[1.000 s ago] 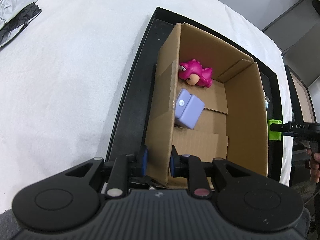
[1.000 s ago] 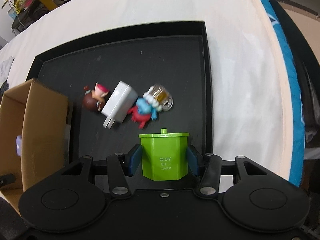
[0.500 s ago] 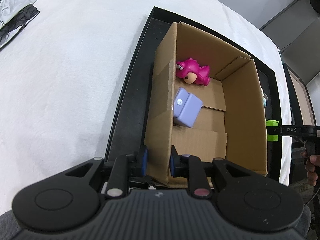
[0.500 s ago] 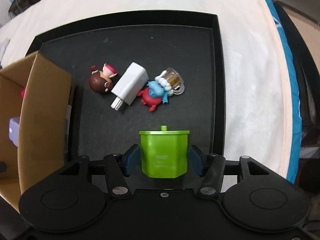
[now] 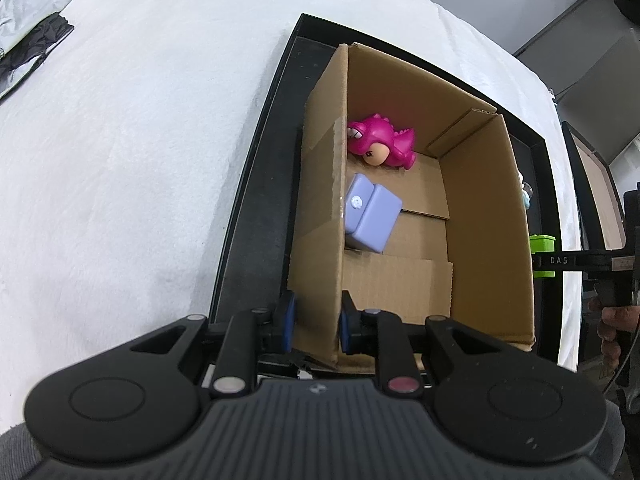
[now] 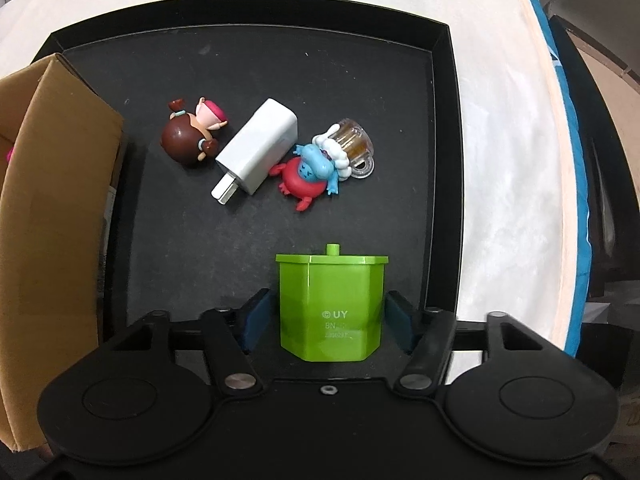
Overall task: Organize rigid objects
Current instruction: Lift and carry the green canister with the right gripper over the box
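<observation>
My left gripper (image 5: 316, 324) is shut on the near left wall of the open cardboard box (image 5: 492, 216). Inside the box lie a pink dinosaur toy (image 5: 380, 144) and a lilac block (image 5: 372, 218). My right gripper (image 6: 326, 320) points down over the black tray (image 6: 240, 60). A green lidded container (image 6: 332, 304) sits between its blue pads (image 6: 256, 320). The jaws are closing, with a thin gap showing on each side of the container. The left wrist view shows the container (image 5: 542, 240) just past the box's right wall.
On the tray beyond the container lie a brown-haired doll (image 6: 192, 136), a white charger plug (image 6: 256, 152), a red and blue figure (image 6: 308, 176) and a small beer-mug toy (image 6: 354, 140). White cloth (image 5: 120, 160) surrounds the tray. A dark and grey bag (image 5: 28, 40) lies far left.
The right gripper came down closer to the tray, so the toys look larger. Its pads came off the green container's sides. The left gripper and the box stayed put.
</observation>
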A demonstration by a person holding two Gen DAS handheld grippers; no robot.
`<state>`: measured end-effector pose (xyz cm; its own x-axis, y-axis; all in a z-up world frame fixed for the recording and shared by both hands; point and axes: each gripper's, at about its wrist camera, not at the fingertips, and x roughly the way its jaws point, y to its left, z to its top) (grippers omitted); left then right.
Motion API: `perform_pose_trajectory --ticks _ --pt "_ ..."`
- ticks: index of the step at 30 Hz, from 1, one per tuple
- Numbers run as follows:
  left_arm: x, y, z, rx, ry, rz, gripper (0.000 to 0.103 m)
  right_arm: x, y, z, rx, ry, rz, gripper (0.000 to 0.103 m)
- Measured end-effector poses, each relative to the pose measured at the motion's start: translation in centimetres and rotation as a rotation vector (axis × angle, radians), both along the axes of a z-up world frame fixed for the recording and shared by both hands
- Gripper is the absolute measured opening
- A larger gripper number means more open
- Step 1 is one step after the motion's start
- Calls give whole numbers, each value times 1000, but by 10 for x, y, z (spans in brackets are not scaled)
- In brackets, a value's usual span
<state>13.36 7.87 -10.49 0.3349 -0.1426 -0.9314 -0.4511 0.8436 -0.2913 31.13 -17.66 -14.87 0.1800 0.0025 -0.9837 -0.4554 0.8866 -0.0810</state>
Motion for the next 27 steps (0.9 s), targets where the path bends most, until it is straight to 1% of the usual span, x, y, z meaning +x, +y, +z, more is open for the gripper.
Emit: perform_pose_trajectory --ticks 6,13,22,27 --pt "0 1 -1 -3 -1 -5 20 -12 7 8 2 -26 29 52" --pt "0 2 -1 -9 -4 -12 20 -22 16 35 34 -41 52 52" --pt "-2 3 0 -14 -12 -15 20 -42 35 68 82 -51 120 52" --pt "-4 4 -1 -24 -19 -15 20 -52 41 86 97 -73 145 52"
